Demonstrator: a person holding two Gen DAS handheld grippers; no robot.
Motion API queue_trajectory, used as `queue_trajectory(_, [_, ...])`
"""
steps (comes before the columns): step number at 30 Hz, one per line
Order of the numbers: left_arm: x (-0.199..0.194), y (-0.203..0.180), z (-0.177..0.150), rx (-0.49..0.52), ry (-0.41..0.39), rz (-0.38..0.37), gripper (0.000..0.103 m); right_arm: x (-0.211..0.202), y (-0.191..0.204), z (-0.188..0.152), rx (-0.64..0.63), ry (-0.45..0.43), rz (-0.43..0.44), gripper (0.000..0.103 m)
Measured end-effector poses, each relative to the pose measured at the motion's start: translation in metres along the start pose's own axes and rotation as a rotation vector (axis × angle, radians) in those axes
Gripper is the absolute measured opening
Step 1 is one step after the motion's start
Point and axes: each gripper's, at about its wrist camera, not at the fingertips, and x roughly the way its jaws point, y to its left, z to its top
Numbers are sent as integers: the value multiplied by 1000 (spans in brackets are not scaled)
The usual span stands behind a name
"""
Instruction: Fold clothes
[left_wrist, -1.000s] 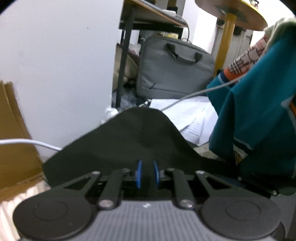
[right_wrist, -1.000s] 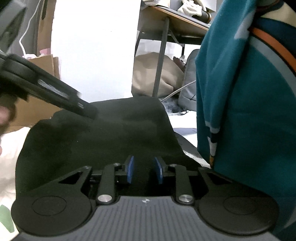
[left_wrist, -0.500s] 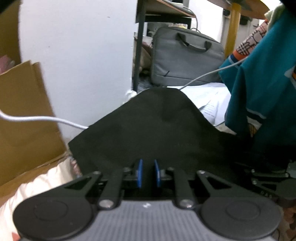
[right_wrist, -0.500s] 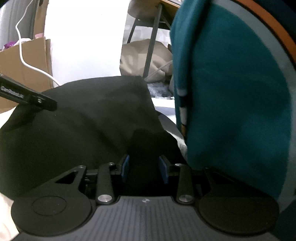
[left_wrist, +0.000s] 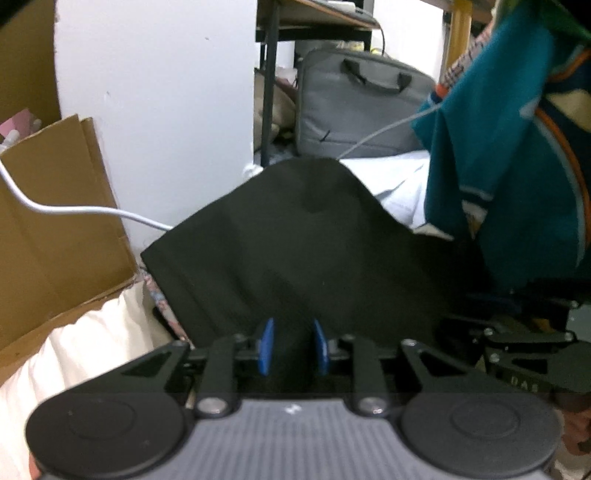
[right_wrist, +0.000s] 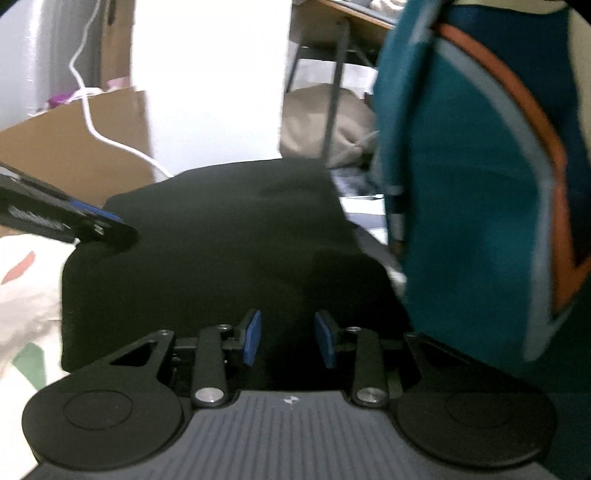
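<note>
Left gripper (left_wrist: 291, 345) closed on the near edge of the black garment (left_wrist: 295, 254), blue fingers (left_wrist: 265, 345) pinching a fold; cloth spreading away toward 12 o'clock. Right gripper (right_wrist: 288, 341) parted wider around the same black cloth (right_wrist: 221, 251), grip not clear. Teal garment (right_wrist: 461, 192) hanging at 3 o'clock, cardboard box (left_wrist: 44, 221) at 9 o'clock.

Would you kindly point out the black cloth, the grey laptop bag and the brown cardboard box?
black cloth (left_wrist: 295, 251): left wrist view, middle of its draped surface.
grey laptop bag (left_wrist: 351, 110): left wrist view, front panel.
brown cardboard box (left_wrist: 55, 221): left wrist view, side wall.
</note>
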Motion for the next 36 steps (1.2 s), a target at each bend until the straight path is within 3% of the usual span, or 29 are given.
queue_trajectory(10, [-8, 13, 6, -3, -19, 39, 27, 4, 7, -18, 3, 84, 53, 39])
queue_trajectory(22, [-7, 33, 11, -33, -51, 57, 25, -2, 14, 0, 24, 22, 90, 39])
queue_trajectory(36, [27, 62, 6, -129, -80, 23, 29, 26, 27, -4, -30, 52, 97, 43])
